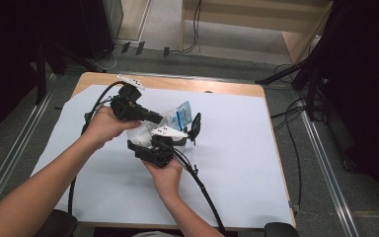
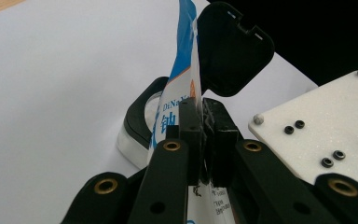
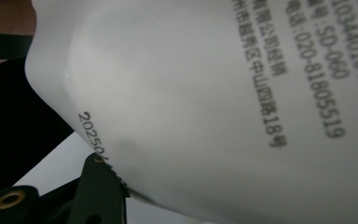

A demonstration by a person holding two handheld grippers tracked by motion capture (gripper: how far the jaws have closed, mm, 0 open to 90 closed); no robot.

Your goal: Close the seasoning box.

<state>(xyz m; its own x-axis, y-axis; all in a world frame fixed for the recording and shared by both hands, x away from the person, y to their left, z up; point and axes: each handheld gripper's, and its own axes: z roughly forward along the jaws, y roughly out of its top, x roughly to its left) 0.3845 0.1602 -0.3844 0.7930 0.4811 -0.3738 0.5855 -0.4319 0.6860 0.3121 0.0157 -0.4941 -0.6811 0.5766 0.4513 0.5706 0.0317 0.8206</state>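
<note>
The left gripper (image 2: 204,140) is pinching a blue-and-white pouch (image 2: 179,88) tight between its jaws, above an open jar (image 2: 140,116). The right gripper (image 1: 154,148) is gripping the pouch's lower edge.

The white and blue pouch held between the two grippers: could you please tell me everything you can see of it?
The pouch is a soft, glossy bag, white with a blue band and printed text. The left gripper pinches it shut-jawed near its middle; the right gripper is at its lower white part, where a date code is printed. It is held tilted above a clear container with an open black lid.
</note>
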